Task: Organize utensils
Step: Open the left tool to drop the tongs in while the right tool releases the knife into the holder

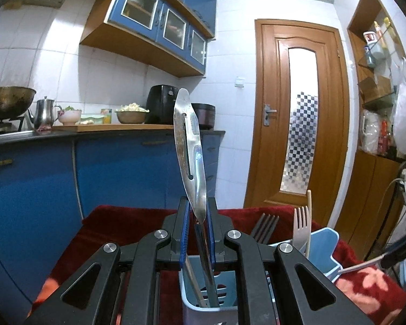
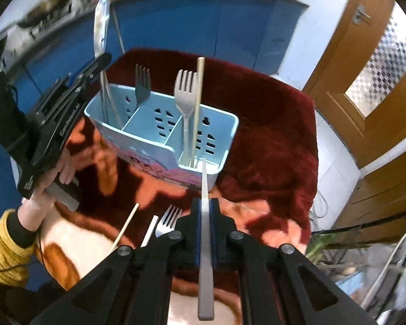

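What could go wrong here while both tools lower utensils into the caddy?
The left tool clamps the slotted steel peeler near its base, so its tall blade could swing or slip. The right tool points a grey flat handle at the light blue three-compartment caddy, where it may jam against the pale plastic fork and wooden chopstick.

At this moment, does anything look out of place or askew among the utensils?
Yes. A chopstick, a white stick and a metal fork lie loose on the red blanket, outside the blue caddy. The knife in the left gripper stands blade-up, handle in the caddy's left compartment.
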The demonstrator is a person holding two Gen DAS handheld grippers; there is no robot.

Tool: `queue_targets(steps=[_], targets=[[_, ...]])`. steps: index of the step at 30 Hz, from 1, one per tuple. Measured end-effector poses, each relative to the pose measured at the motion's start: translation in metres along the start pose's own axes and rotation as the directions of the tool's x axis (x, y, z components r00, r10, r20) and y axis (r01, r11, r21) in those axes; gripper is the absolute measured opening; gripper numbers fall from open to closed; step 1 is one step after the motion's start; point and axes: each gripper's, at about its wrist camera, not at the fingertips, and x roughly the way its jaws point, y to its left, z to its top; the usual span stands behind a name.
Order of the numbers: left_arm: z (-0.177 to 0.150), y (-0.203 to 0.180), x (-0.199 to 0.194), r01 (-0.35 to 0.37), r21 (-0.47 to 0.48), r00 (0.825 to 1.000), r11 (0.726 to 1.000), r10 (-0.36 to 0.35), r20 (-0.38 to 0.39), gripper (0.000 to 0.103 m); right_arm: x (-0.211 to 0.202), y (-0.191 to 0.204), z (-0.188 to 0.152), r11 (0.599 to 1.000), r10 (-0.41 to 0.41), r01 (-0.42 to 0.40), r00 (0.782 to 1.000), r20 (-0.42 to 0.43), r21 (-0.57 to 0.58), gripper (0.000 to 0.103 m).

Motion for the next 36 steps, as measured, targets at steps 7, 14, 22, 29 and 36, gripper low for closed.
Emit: queue_targets(steps=[7,14,22,29,36], targets=[[-0.003,0.005,0.005,0.015,-0.003,1.000,1.000,-0.015,-0.022,0.012,0.025,0.019,0.045,0.993,-0.084,0.075,0.992,-0.096,-0.095,0.007],[-0.001,0.009,0.000,0.030,-0.009,1.000,1.000,-0.030,0.000,0.032,0.014,0.007,0.072,0.998,-0.053,0.053,0.999,0.014,-0.022,0.015],[0.006,0.010,-0.004,0.041,-0.026,0.999,0.999,-0.041,-0.010,0.032,-0.019,0.002,0.057,0.999,-0.006,-0.003,0.979,0.206,0.042,0.019],[0.016,0.002,-0.018,0.049,-0.008,0.997,0.999,-0.050,-0.060,0.033,-0.036,0.001,0.020,0.995,0.025,-0.053,0.952,0.306,0.084,0.024],[0.016,-0.008,-0.050,0.045,0.038,0.991,0.998,-0.039,-0.130,0.037,-0.045,0.006,-0.020,0.985,0.075,-0.128,0.923,0.376,0.116,0.027]])
